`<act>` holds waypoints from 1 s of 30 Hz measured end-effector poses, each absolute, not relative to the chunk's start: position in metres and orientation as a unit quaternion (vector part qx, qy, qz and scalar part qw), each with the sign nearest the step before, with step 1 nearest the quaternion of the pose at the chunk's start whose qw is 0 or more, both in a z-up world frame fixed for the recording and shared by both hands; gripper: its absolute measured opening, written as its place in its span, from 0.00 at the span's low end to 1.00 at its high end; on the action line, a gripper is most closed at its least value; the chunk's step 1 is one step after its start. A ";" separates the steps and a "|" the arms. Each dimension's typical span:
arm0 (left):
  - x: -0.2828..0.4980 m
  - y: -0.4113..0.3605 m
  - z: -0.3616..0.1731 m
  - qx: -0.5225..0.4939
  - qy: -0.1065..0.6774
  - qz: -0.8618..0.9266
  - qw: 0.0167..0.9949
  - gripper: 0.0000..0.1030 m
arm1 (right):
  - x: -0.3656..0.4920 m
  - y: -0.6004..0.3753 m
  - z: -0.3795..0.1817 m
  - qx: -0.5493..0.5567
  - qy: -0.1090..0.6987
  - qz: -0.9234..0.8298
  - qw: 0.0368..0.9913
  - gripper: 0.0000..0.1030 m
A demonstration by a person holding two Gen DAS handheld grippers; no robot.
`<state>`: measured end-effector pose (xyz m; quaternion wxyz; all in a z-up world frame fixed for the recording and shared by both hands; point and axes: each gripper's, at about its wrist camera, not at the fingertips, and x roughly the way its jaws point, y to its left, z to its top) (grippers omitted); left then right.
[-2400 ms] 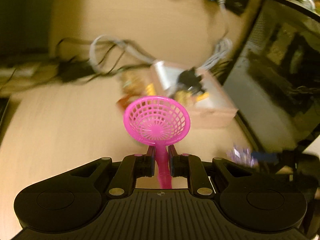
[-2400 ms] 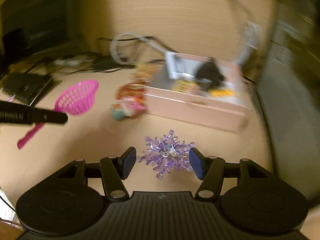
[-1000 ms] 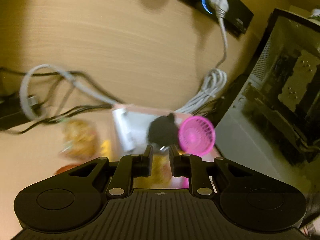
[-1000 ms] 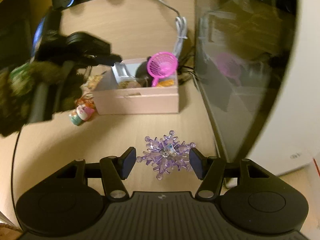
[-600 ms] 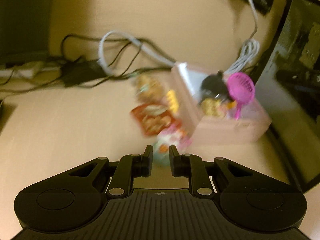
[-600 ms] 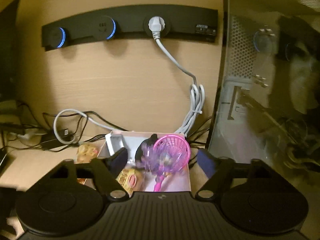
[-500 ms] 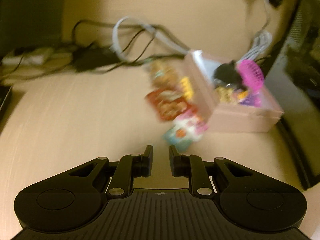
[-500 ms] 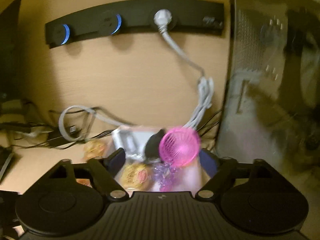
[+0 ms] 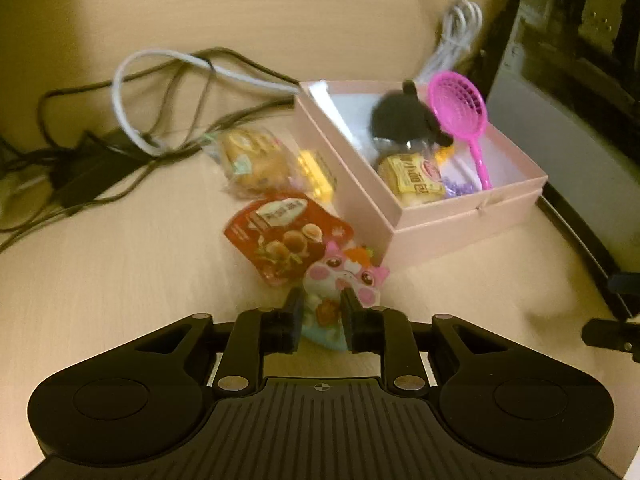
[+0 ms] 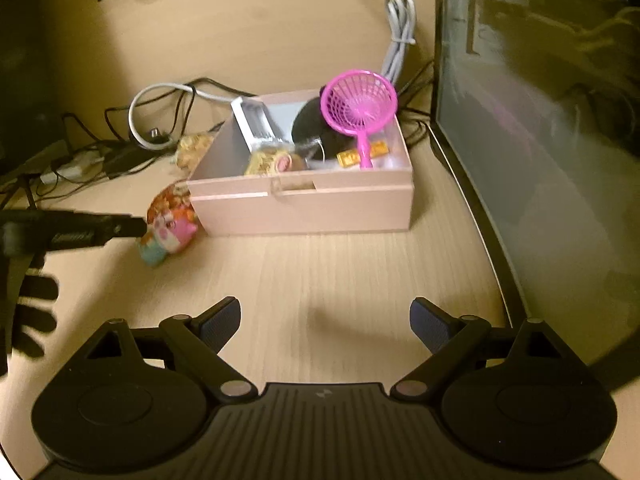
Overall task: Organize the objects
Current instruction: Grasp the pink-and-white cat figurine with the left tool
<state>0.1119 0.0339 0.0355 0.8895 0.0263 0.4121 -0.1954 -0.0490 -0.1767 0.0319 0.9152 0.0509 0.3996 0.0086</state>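
Between the left gripper's (image 9: 321,316) narrow jaws sits the pink cat toy (image 9: 343,280), lying on the desk (image 9: 120,272) just off the near-left corner of the pink box (image 9: 460,224). Jaws have just been opening a little, with the toy's teal lower part in the gap; blur makes it hard to tell if the pads actually press it. I read it as lining up for a pick, not a grip yet.

Right gripper (image 10: 325,326) has just been opening: spread wide, nothing between the jaws, hovering over bare desk in front of the box.

Done, judging by what lies in the box: pink scoop (image 9: 460,108) leaning at the right side, black plush (image 9: 404,120) at the back, a yellow snack pack (image 9: 412,178) at the front, purple snowflake (image 9: 460,190) partly visible at the bottom beside the scoop handle.

Left on the desk, along the box's left wall:
- cat toy, nearest the gripper
- red snack pouch (image 9: 286,236) touching the toy
- clear bread packet (image 9: 256,160) further back
- small yellow item (image 9: 316,170) against the box wall, too blurred to identify

Roughly half done; four items to go. Cables (image 9: 160,92) at the back edge look like desk clutter, not part of the job.
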 end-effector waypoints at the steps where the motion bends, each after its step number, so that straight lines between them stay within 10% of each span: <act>1: 0.116 0.033 0.036 0.032 0.416 -0.204 0.886 0.23 | -0.054 -0.177 0.030 0.050 0.400 0.007 0.915 0.90; 24: 0.122 0.019 0.037 0.055 0.454 -0.227 0.860 0.24 | -0.082 -0.153 0.016 0.031 0.440 0.014 0.897 1.00; 30: 0.108 0.006 0.024 0.074 0.468 -0.261 0.841 0.40 | -0.085 -0.157 0.012 0.035 0.446 0.000 0.895 1.00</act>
